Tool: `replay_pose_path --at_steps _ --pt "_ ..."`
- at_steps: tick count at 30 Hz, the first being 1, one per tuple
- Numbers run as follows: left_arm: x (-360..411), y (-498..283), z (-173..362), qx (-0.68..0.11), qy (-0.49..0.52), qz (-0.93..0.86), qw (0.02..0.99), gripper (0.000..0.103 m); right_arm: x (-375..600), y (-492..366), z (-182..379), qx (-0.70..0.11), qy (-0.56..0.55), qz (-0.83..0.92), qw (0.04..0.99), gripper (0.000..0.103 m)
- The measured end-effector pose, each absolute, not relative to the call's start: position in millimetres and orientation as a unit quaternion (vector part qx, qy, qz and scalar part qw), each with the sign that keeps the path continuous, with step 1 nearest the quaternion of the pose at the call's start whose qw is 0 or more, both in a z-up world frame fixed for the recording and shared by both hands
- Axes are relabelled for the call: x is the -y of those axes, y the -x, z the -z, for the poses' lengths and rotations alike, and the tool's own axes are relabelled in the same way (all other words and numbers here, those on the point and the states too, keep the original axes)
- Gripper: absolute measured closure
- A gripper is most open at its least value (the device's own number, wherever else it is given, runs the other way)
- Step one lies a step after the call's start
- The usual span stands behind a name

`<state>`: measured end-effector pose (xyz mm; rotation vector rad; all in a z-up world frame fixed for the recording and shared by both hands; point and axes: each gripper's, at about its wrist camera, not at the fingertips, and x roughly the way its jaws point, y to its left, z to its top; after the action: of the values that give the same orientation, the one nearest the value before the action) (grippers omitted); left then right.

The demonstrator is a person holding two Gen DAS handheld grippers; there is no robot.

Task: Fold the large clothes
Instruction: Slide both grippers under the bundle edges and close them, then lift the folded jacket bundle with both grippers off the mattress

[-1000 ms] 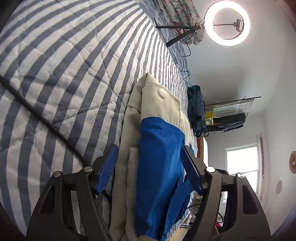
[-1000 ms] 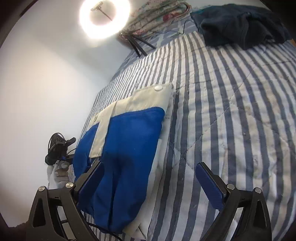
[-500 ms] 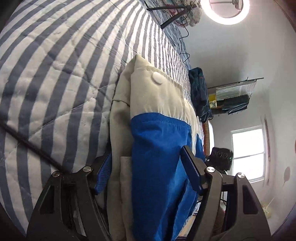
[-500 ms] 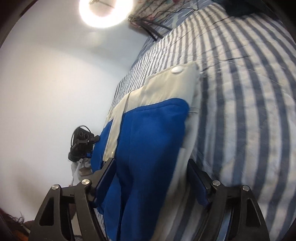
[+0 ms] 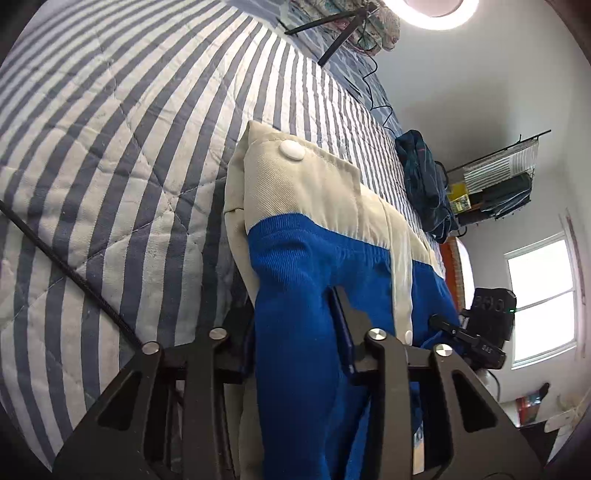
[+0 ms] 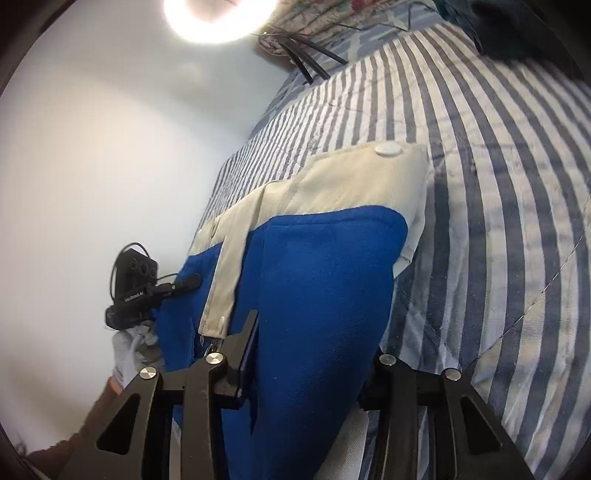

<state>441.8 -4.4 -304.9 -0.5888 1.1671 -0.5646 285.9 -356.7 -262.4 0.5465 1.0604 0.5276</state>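
A blue and cream garment [image 5: 314, 192] with a white snap button lies folded lengthwise on the striped quilt [image 5: 110, 147]. Its near end rises off the bed between the fingers of my left gripper [image 5: 291, 321], whose jaws are closing, and the blue cloth fills the gap and is pinched. In the right wrist view the same garment [image 6: 332, 258] runs up into my right gripper [image 6: 317, 339]. Those jaws are closing too, with bunched blue fabric squeezed between them. The pads of both grippers are mostly hidden by cloth.
A black cable [image 5: 74, 273] crosses the quilt [image 6: 498, 184] at left. A dark blue clothes pile [image 5: 424, 177] lies at the far bed edge. Ring light [image 5: 436, 11] on a tripod [image 5: 332, 33] stands at the head. A black device [image 6: 133, 288] sits over a gloved hand [image 6: 129, 354].
Both grippers have moved forward over the garment's near end and closed from wide open onto the blue fabric. The cloth now lifts off the quilt between the fingers.
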Motion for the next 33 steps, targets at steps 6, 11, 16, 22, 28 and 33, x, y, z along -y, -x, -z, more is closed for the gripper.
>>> replay_pose_path --at_steps 6,11,16,22,28,33 --pt "28.3 -428.1 271.7 -0.512 0.234 0.250 0.788 0.080 322.0 -280.3 223.8 -0.487 -0.183 -0.217 0.826 0.069" --pt "39.1 -408.8 247.3 -0.498 0.220 0.253 0.800 0.082 296.0 -272.5 196.4 -0.484 -0.116 -0.193 0.846 0.070" --pt "45.8 -379.9 222.1 -0.484 0.201 0.269 0.808 0.082 280.7 -253.6 172.9 -0.481 -0.050 -0.167 0.859 0.072" --pt "64.6 -348.8 192.9 -0.471 0.181 0.281 0.817 0.083 280.5 -221.1 142.8 -0.473 -0.004 -0.142 0.870 0.073" --pt "102.2 -310.4 147.8 -0.431 0.129 0.301 0.841 0.083 290.8 -189.1 108.0 -0.445 0.014 -0.126 0.886 0.073" --pt "143.3 -289.7 108.4 -0.395 0.082 0.331 0.853 0.083 314.8 -163.3 76.0 -0.417 0.018 -0.107 0.902 0.073"
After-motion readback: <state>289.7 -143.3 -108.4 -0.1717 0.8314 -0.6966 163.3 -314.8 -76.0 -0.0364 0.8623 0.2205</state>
